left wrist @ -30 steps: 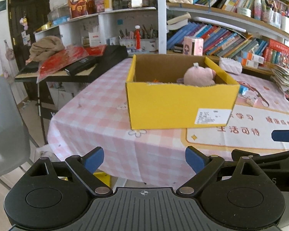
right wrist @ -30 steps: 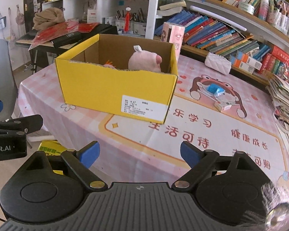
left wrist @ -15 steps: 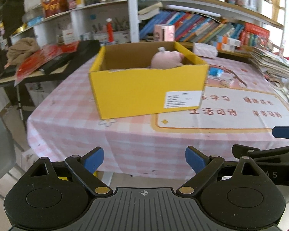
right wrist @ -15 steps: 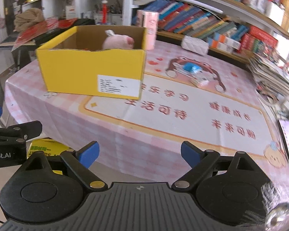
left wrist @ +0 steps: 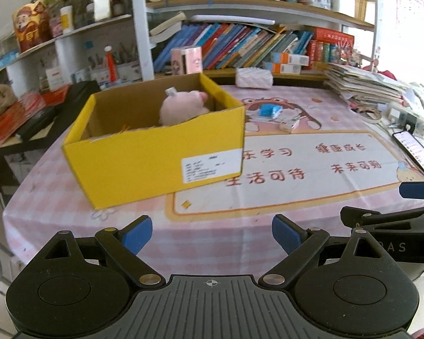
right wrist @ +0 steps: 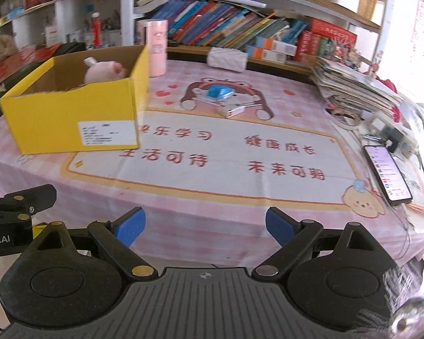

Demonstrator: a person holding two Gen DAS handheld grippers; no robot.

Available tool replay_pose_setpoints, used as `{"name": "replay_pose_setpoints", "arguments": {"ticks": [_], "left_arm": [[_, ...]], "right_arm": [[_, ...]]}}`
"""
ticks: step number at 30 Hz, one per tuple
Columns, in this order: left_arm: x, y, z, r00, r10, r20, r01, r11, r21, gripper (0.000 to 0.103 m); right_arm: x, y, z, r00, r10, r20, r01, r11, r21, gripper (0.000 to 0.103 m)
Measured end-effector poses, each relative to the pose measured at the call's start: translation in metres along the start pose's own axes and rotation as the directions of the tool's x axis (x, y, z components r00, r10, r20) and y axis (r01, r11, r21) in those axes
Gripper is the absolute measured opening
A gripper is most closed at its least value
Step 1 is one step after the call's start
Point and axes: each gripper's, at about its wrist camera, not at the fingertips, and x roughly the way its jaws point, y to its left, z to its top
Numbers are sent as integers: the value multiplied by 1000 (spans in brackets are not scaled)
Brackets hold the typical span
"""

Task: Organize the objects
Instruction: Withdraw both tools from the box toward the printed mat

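step: judged approach, nothing picked | left hand-held gripper [left wrist: 212,233] released, empty | right hand-held gripper [right wrist: 205,226] released, empty | yellow box [left wrist: 155,152] near table [left wrist: 296,197] left edge, pink plush [left wrist: 181,107] inside | blue item [right wrist: 219,91] mid-table toward far edge | next: likely reach across, close on it

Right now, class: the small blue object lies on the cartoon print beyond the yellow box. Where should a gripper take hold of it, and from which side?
Grip the small blue object across its short sides, coming from above. It lies low and flat on the tablecloth, so only the top is free; a small white box lies just in front. Its exact shape is too blurred to tell.
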Motion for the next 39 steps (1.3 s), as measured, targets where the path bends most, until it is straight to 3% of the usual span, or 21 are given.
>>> {"name": "replay_pose_setpoints", "arguments": {"ticks": [20,30,39], "left_arm": [[74,-70,59,997,-73,-21,74,997,34,94],[115,-105,95,999,-48,-19,48,999,2,94],[142,-126,117,999,17,-27,-18,999,-46,94]], "right_arm": [[60,-74,44,999,-45,-31,46,999,17,92],[103,-121,80,999,-21,-33,21,1000,-6,92],[137,-153,107,998,50,-29,-51,998,-35,90]]}}
